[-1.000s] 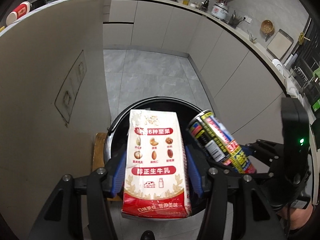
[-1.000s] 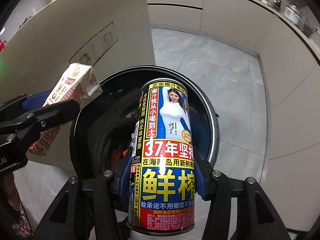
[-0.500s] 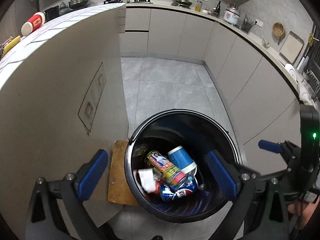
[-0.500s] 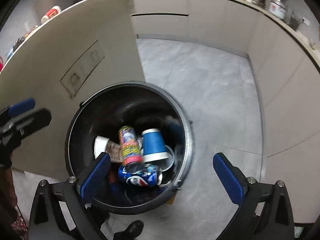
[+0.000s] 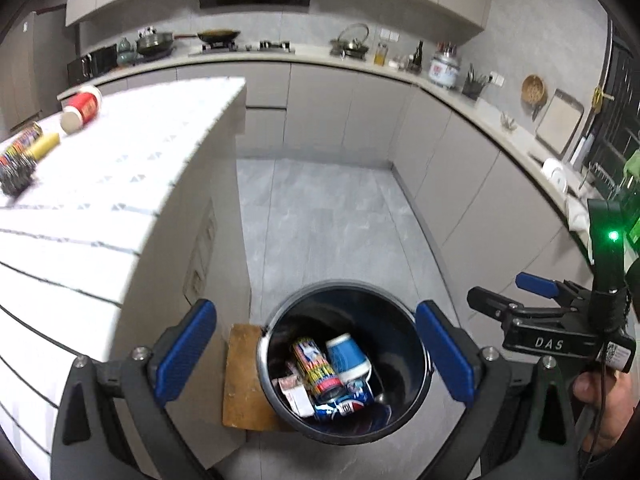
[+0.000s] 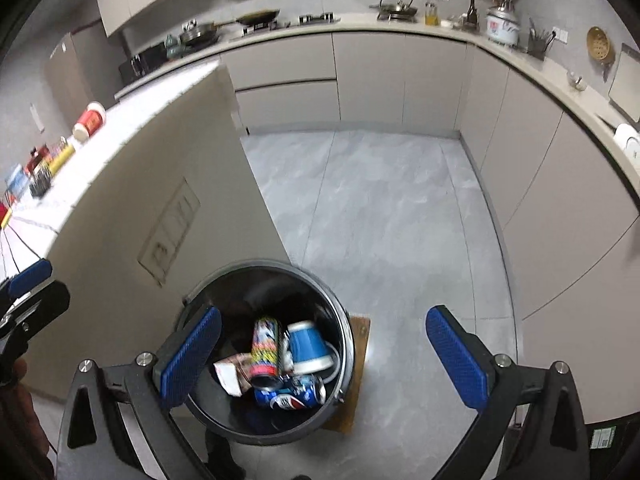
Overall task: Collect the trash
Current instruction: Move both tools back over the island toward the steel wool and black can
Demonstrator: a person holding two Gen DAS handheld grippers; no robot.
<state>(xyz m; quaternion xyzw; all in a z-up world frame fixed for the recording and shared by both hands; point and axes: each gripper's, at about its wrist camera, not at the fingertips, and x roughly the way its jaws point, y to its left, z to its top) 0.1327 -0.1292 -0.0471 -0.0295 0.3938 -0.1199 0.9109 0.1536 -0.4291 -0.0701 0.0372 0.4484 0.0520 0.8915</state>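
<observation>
A round black trash bin [image 5: 416, 408] [image 6: 344, 364] stands on the floor by the island. Inside lie the yellow-and-black drink can [image 5: 316, 368] [image 6: 266, 354], the red-and-white milk carton [image 5: 294, 394] [image 6: 232, 372], a blue paper cup [image 5: 347, 354] [image 6: 308, 348] and a blue soda can [image 5: 340, 406] [image 6: 290, 396]. My left gripper [image 5: 316, 356] is open and empty, high above the bin. My right gripper [image 6: 324, 354] is open and empty above it too. On the island top lie a red cup [image 5: 82, 108] [image 6: 90, 122] and a yellow-ended can [image 5: 28, 148].
The white-tiled island [image 5: 100, 200] [image 6: 132, 184] stands left of the bin. A wooden board [image 5: 242, 380] lies under the bin. Grey cabinets [image 5: 472, 200] run along the back and right. Grey floor [image 6: 380, 216] stretches beyond the bin. A dark wire object [image 5: 16, 178] sits on the island.
Both grippers opened and dropped the milk carton and the drink can into the bin. Both have since risen, so the bin looks smaller and the island top shows.
</observation>
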